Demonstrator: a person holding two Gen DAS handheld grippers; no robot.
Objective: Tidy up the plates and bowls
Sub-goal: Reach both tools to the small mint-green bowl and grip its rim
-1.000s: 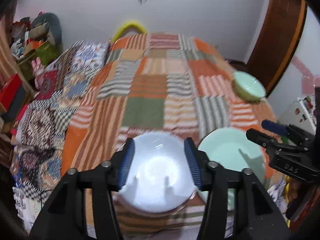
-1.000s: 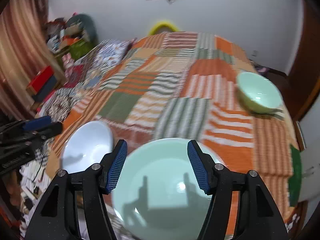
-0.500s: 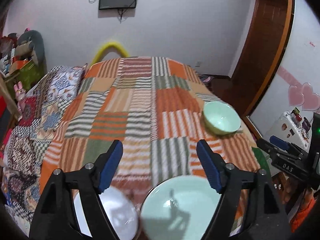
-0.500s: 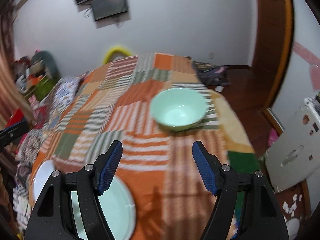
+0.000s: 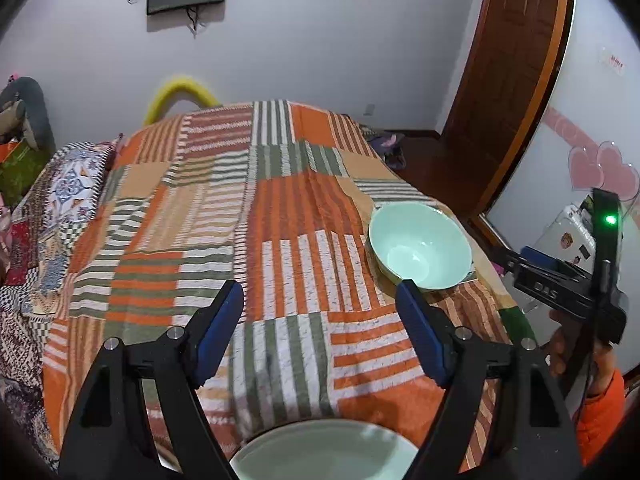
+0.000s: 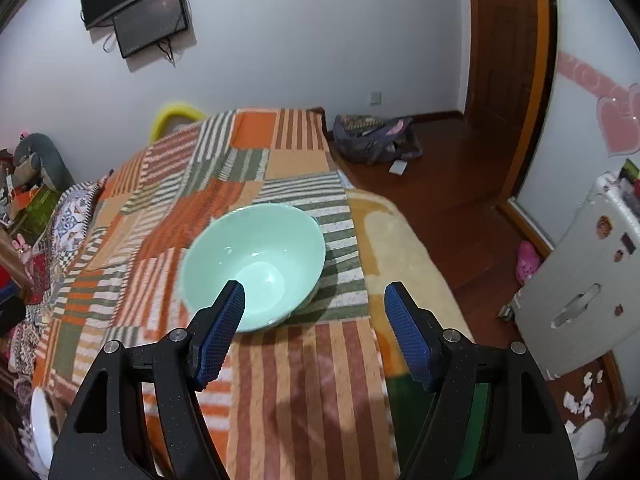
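Note:
A mint green bowl (image 5: 420, 246) stands upright on the striped patchwork bedspread (image 5: 280, 220) near the bed's right edge; it also shows in the right wrist view (image 6: 256, 264). My right gripper (image 6: 314, 330) is open and empty, just short of the bowl, its left finger over the near rim. My left gripper (image 5: 320, 326) is open and empty above the bedspread. A mint green plate (image 5: 324, 456) lies below it at the near edge. A white plate's rim (image 6: 40, 420) shows at the lower left of the right wrist view.
The bed's right side drops to a dark wooden floor (image 6: 460, 200) with a bag (image 6: 376, 140). A small white fridge (image 6: 580, 280) stands at the right, by a wooden door (image 5: 512, 80). Clutter and toys (image 5: 20, 128) line the left side.
Both grippers have lifted and swung away from the two plates toward the green bowl. The right gripper has closed in on the bowl, which now looms large in its view.

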